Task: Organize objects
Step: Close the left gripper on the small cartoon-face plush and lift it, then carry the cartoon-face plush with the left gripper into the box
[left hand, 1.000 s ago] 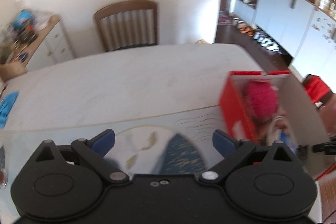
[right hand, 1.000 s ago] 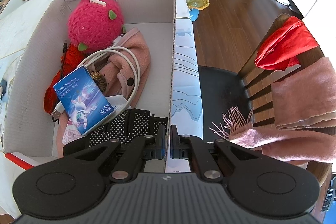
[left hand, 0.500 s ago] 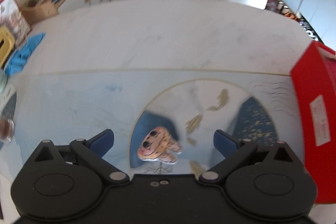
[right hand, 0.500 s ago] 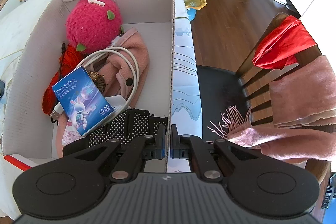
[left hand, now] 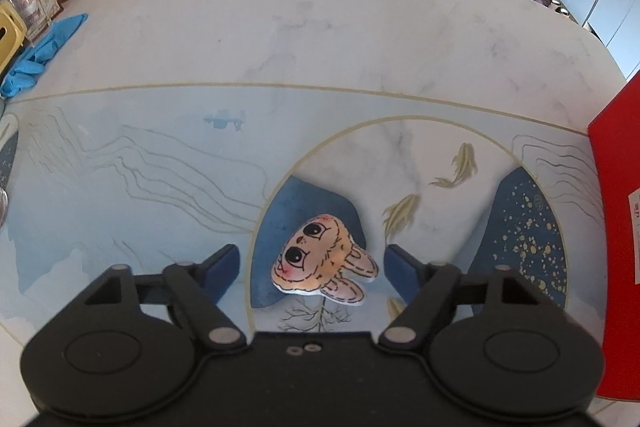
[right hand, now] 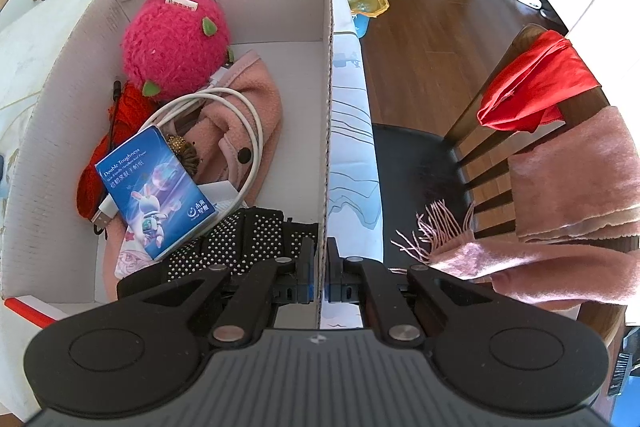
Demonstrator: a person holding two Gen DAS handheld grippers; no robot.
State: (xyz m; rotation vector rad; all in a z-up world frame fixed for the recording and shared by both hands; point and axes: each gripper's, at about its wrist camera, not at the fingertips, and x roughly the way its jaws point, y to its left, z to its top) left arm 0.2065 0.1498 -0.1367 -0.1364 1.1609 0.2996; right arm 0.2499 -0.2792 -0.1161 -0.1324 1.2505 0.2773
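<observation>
While right fingers (right hand: 319,269) clamp box wall (right hand: 326,131) | left fingers (left hand: 312,267) closing, unclenched, astride bunny (left hand: 324,261)

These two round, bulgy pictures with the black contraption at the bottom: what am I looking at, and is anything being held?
Each picture comes from a wide-angle camera riding on a hand-held two-finger gripper; a person carries one in each hand, so there is no robot arm. The black shape at the bottom of each view is the gripper itself.

The left-hand view looks down on a painted table. The left gripper has a small flat bunny-face toy lying between its jaws, which have just been closing but do not touch it yet.

The right-hand view shows the right gripper pinched shut on the side wall of a cardboard box. Inside lie a pink fuzzy ball, a white cable and a blue tissue pack.
</observation>
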